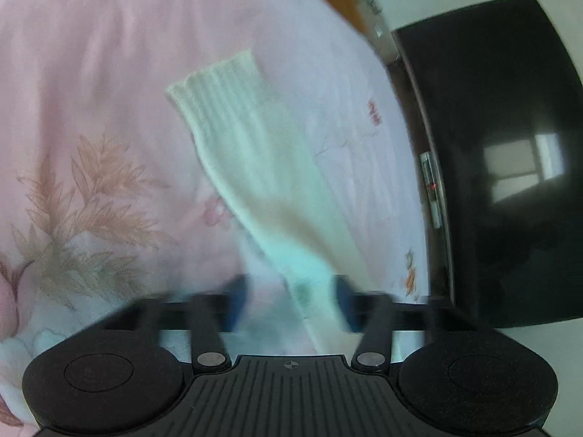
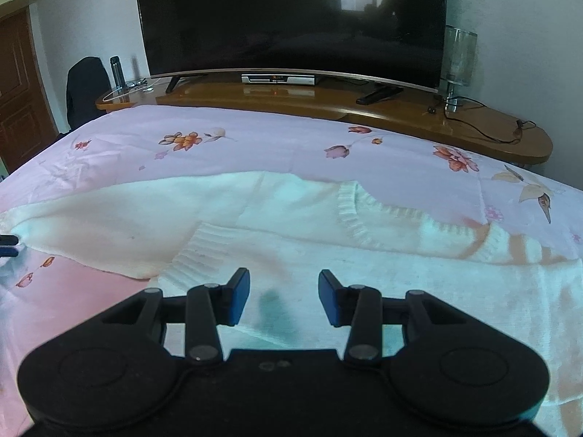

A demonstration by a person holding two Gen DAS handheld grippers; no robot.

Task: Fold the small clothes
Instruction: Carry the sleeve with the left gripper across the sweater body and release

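White ribbed-knit sweater spread flat across pink floral bedsheet, body toward 3 o'clock in right wrist view, one long sleeve running out toward 9 o'clock. In left wrist view, same sleeve seen as a pale band from ribbed cuff at 11 o'clock down to 6 o'clock, passing between the blue pads. Judged light, soft, limp; knit likely stretchy and clingy against the sheet, so prone to drag and bunch rather than slide cleanly. No stiffness to hold a crease; folds likely need laying down, not flicking. Best holds judged at ribbed edges: cuff, hem, neckline, where fabric is thicker and pinches without slipping. Left gripper pitched downward over the bed, jaws parted about midway, sleeve lying in the gap but pads not seen pressing on it; picture motion-blurred, so contact on the right-hand pad not certain. Right gripper likewise angled down, jaws part open, hovering low over the sweater near the hem, nothing pinched, cloth visible between pads. Left gripper tips just visible at 9 o'clock edge of right wrist view, well apart from right gripper. Beyond the bed at 12 o'clock: curved wooden TV bench and large dark television screen.
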